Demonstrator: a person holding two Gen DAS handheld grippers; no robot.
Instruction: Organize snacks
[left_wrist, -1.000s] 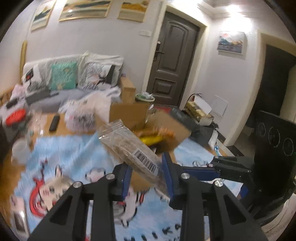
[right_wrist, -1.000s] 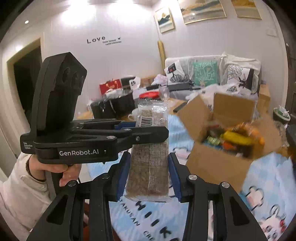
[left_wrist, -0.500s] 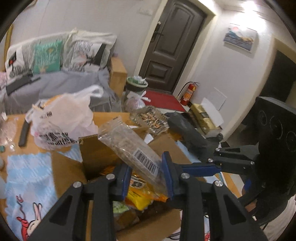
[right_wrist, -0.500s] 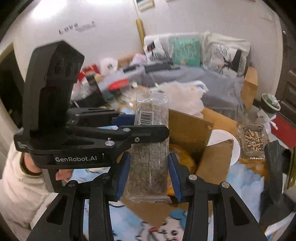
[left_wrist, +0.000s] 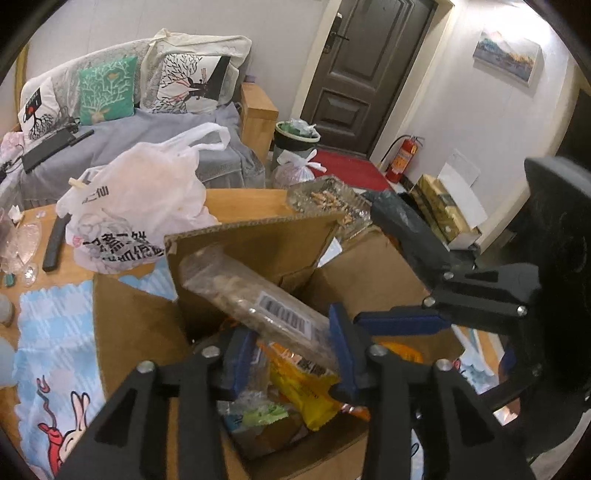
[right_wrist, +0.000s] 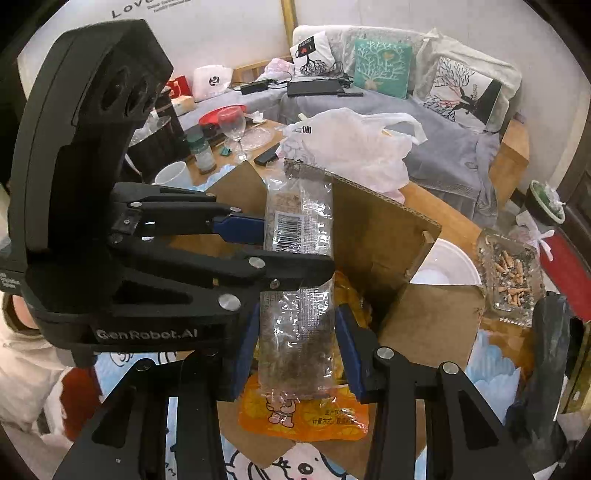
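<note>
A clear snack pack (right_wrist: 295, 325) with a barcode label hangs over the open cardboard box (right_wrist: 373, 236). My right gripper (right_wrist: 297, 350) is shut on its lower half. My left gripper (left_wrist: 291, 347) reaches in from the left of the right wrist view, and its jaws are opening. The pack (left_wrist: 251, 295) still lies between them, against the right pad, with a gap at the left pad. Inside the box (left_wrist: 140, 325) lie an orange-yellow snack bag (left_wrist: 303, 384) and other packets. The orange bag (right_wrist: 303, 417) shows below the pack.
A white plastic bag (left_wrist: 140, 206) sits behind the box. A glass ashtray full of butts (right_wrist: 513, 273) and a white bowl (right_wrist: 443, 266) stand to its right, beside a black bag (left_wrist: 406, 229). A wine glass (right_wrist: 232, 125), a cup (right_wrist: 171, 175) and a remote (left_wrist: 55, 240) are at back left.
Both grippers carried the pack from above the patterned cloth to over the open box. The left jaws have spread apart, and the pack now tips lower between them.
</note>
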